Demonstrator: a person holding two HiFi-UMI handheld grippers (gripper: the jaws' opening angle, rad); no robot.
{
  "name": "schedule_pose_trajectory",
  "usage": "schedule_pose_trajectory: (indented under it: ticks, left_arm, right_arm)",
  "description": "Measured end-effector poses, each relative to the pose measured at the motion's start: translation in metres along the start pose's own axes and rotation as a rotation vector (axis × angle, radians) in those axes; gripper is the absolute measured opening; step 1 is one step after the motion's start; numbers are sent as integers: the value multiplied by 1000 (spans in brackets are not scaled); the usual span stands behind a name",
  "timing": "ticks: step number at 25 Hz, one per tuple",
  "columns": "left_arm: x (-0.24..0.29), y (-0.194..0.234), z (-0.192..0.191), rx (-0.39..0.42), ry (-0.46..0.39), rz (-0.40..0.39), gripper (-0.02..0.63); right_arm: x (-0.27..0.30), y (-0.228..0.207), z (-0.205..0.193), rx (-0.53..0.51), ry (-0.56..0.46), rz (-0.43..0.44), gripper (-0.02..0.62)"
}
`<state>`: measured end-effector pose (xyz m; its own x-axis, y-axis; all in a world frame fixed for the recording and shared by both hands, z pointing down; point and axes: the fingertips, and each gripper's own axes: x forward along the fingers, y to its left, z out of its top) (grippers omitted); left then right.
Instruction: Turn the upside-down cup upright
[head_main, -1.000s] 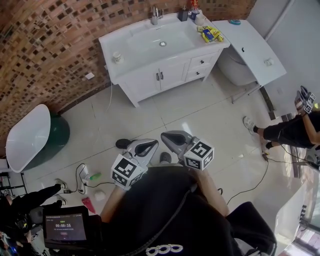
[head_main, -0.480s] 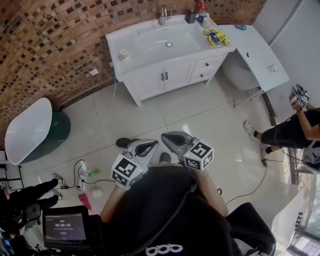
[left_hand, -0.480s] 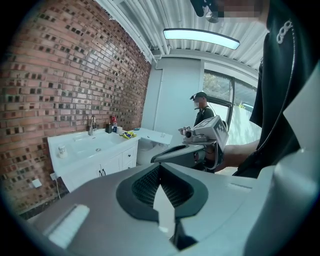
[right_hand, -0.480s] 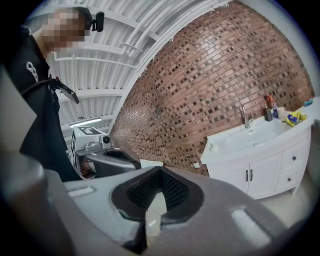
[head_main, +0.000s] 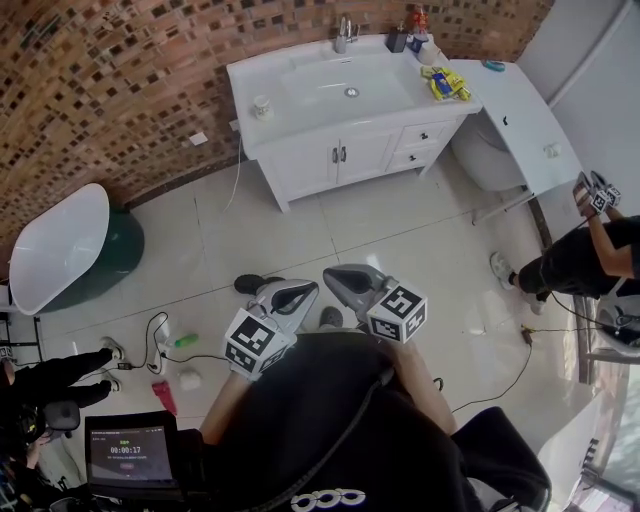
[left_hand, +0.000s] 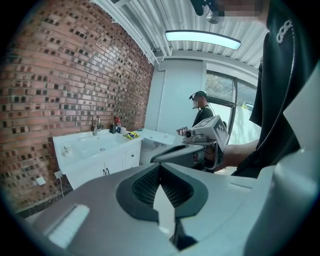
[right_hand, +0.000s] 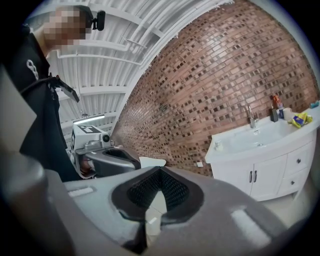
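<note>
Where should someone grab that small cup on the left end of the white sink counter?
Probably by its side wall, around mid-height, coming in level from the front. The cup stands alone near the left end of the counter, with the brick wall behind it, so the front looks like the freest approach. It is too small here to see a handle or which end is up.

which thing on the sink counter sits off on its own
The small white cup, alone at the counter's left end; the bottles and yellow packet crowd the right end.
</note>
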<state>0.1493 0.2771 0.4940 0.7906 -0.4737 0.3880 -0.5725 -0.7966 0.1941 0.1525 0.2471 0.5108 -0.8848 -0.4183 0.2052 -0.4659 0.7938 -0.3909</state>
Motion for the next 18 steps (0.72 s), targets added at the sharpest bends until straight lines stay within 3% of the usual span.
schedule_pose_trajectory:
  ticks: [18]
  left_arm:
    - [-26,11,-9,-47,-21,85,15]
  right_arm:
    - [25,22,-8,-34,58,87,-8]
